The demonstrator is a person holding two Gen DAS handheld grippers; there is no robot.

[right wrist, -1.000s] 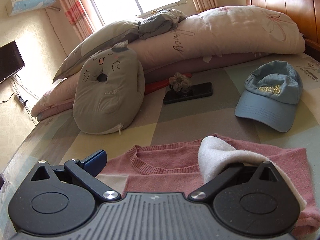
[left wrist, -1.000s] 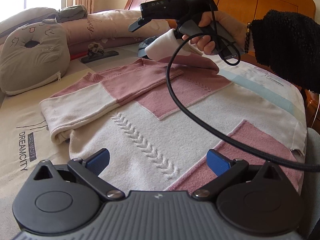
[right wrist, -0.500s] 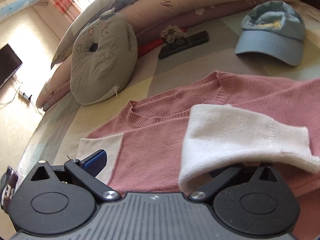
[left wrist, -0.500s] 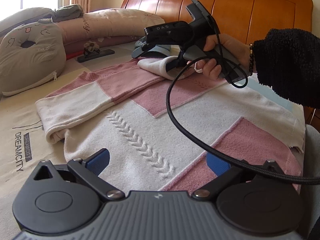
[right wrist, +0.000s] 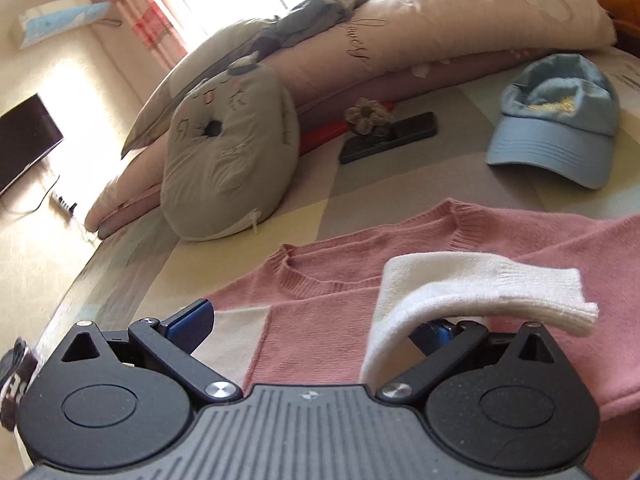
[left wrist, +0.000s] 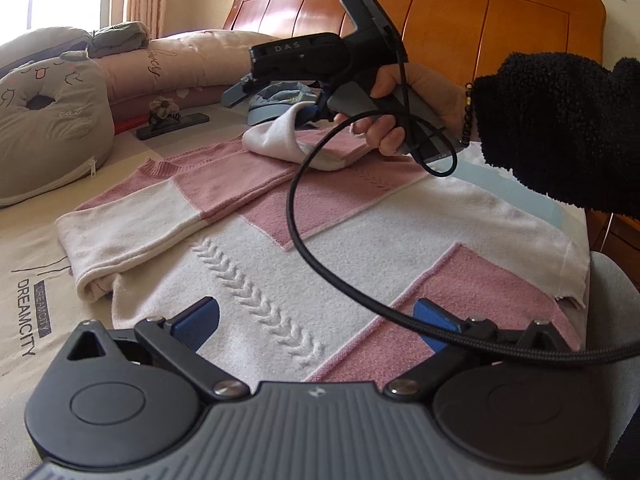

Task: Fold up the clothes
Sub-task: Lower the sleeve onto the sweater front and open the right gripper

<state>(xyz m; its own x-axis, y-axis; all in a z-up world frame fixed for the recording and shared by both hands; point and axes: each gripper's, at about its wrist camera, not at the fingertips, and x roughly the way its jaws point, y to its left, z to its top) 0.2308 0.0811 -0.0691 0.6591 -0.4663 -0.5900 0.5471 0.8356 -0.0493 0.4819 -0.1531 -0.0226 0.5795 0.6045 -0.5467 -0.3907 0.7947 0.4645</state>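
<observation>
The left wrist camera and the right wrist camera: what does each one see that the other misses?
Only the left wrist view shows the wooden headboard, the hand holding the right gripper, and the sweater's white lower half. Only the right wrist view shows the television and the air conditioner. Both show the white cuff draped over a right gripper finger, the blue cap and the grey cushion.

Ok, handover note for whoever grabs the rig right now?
Left claw: open, empty, over the hem end of the sweater.
Right claw: open, with the white sleeve cuff draped over it, not clamped.
The sweater lies flat on the bed; the other sleeve is already folded across the chest.
To do: lay this sleeve down, then fold the body.
</observation>
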